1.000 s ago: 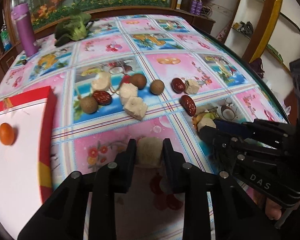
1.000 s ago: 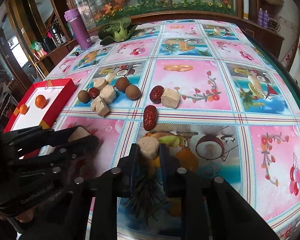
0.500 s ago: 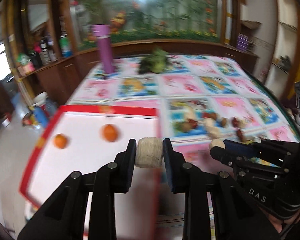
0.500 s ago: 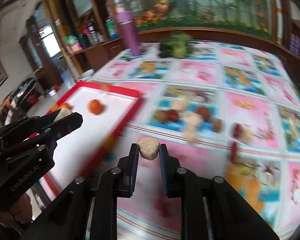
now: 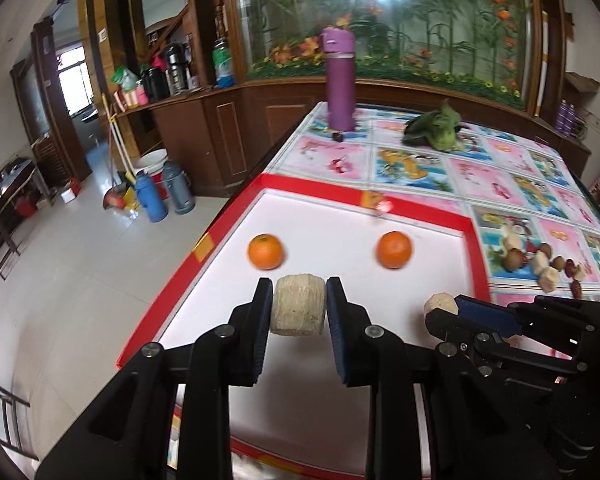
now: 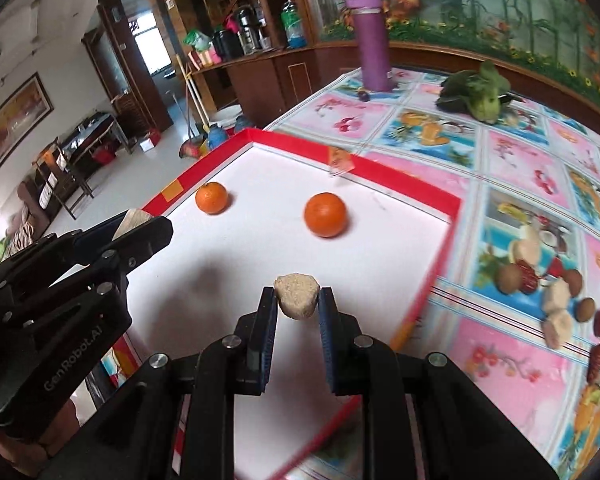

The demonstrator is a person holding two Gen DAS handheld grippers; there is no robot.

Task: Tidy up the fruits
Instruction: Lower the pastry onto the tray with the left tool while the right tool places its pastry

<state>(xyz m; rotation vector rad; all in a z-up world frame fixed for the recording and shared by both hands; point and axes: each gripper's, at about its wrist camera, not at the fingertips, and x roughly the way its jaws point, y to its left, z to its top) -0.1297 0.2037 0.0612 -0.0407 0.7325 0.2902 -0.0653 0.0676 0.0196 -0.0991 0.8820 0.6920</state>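
My left gripper is shut on a pale, fibrous sugarcane chunk above the white floor of the red-rimmed tray. My right gripper is shut on a smaller sugarcane chunk, also over the tray. Two oranges lie in the tray, just beyond both grippers. In the left wrist view the right gripper shows at lower right with its chunk. In the right wrist view the left gripper shows at left. More fruit pieces lie on the tablecloth right of the tray.
A purple flask and a leafy green vegetable stand at the table's far end. The tray sits at the table's left edge, with the floor, bottles and a broom below. Wooden cabinets line the back wall.
Both grippers have swung left from the fruit pile on the tablecloth to above the tray, each keeping its sugarcane chunk. The oranges now lie straight ahead.
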